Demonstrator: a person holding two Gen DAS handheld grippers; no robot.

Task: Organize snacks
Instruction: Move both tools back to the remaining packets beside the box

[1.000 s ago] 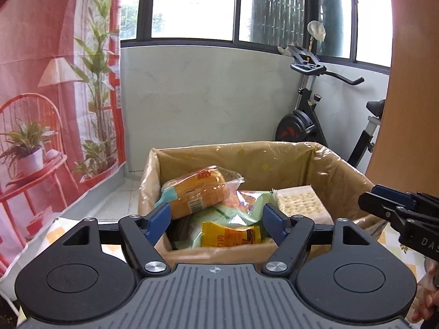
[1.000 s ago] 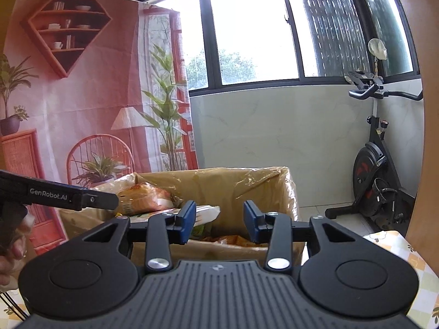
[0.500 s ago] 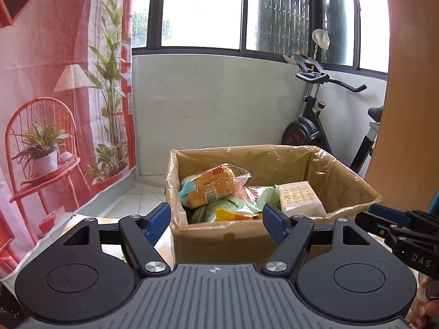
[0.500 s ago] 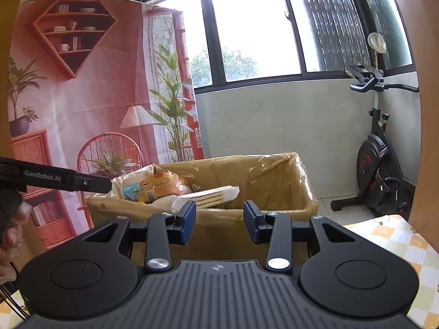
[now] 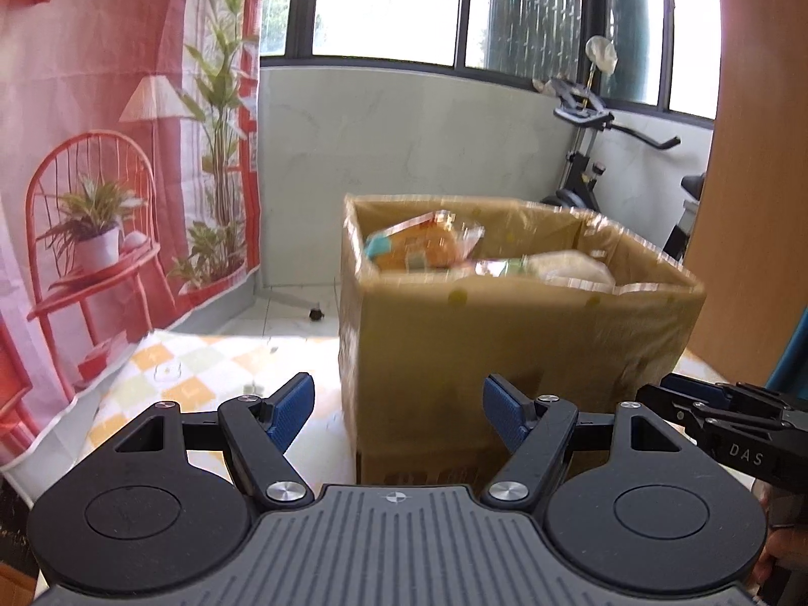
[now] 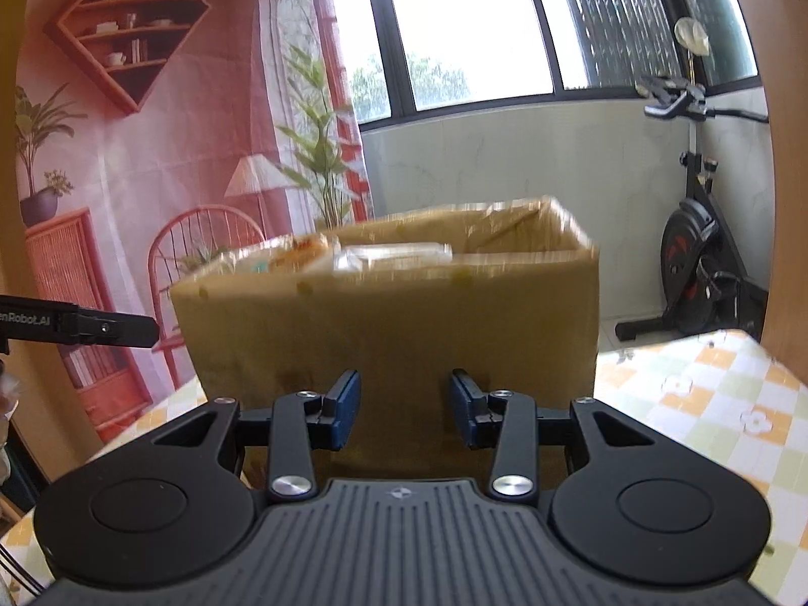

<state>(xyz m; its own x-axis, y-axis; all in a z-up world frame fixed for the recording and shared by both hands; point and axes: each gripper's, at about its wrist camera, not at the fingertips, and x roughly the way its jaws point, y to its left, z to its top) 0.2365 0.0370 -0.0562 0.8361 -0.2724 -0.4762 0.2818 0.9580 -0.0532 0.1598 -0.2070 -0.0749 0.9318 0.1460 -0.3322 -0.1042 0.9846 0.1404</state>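
Note:
A brown cardboard box (image 5: 505, 348) stands on the checked tablecloth (image 5: 202, 368) and holds several snack packs. A bread pack (image 5: 424, 247) and a pale cracker pack (image 5: 570, 267) show above its rim. The box also shows in the right wrist view (image 6: 394, 323), with snack packs (image 6: 353, 257) at its top. My left gripper (image 5: 396, 416) is open and empty in front of the box. My right gripper (image 6: 404, 406) is open and empty, close to the box's front wall. The right gripper also shows in the left wrist view (image 5: 727, 414).
A pink printed backdrop (image 5: 101, 151) hangs at the left. An exercise bike (image 6: 702, 262) stands at the back right by the white wall. A wooden panel (image 5: 757, 202) rises at the right. The checked tablecloth also shows at the right of the box (image 6: 707, 404).
Both grippers have drawn back and dropped lower from above the box; the box now shows from the front and farther away. Both stay open and empty.

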